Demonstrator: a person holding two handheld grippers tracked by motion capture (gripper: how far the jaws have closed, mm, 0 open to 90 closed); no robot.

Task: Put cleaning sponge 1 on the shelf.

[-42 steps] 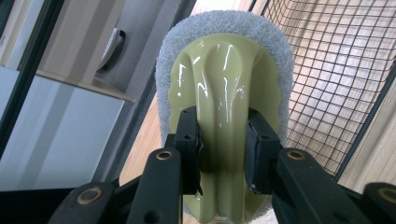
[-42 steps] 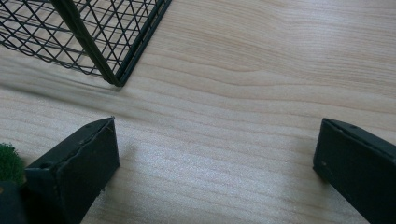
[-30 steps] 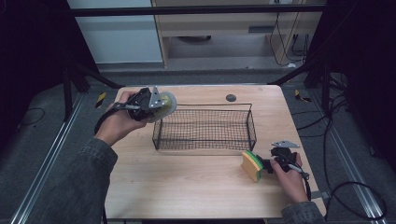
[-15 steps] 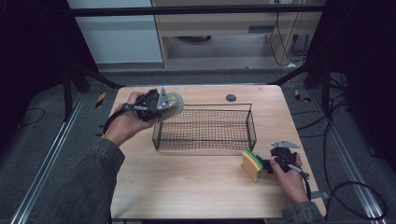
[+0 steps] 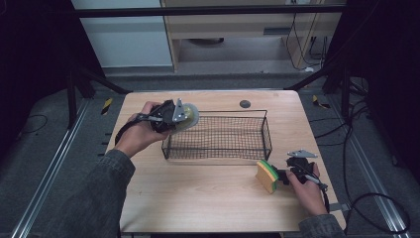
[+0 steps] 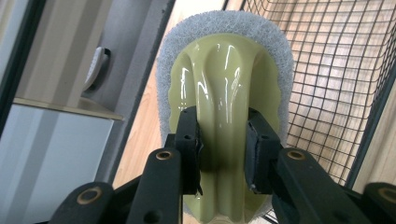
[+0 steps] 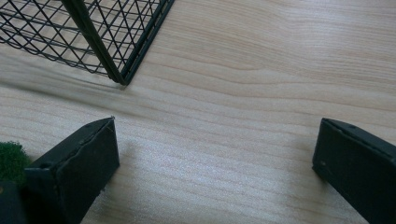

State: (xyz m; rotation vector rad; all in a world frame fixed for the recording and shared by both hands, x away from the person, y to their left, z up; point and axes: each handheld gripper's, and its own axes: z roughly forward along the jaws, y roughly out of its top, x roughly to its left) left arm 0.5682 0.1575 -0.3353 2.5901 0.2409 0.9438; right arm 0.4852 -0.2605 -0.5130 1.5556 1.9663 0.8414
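The left tool [image 5: 184, 115] is clamped on the ridged handle of a pale yellow-green plastic scrubber with a grey fibre pad [image 6: 227, 88], held above the left end of the black wire-mesh basket [image 5: 218, 141]. The right tool [image 7: 217, 165] rests on the light wooden counter [image 5: 208, 198] with its jaws wide apart and nothing between them, just beside a yellow sponge with a green scouring layer [image 5: 266, 176] near the basket's right corner.

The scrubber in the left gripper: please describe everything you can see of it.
The scrubber has a glossy pale yellow-green plastic grip with a raised ridge, backed by a grey fibrous pad that shows around its rounded edge. The left gripper is shut on the ridge, holding it in the air beside the black wire basket, near its left end.
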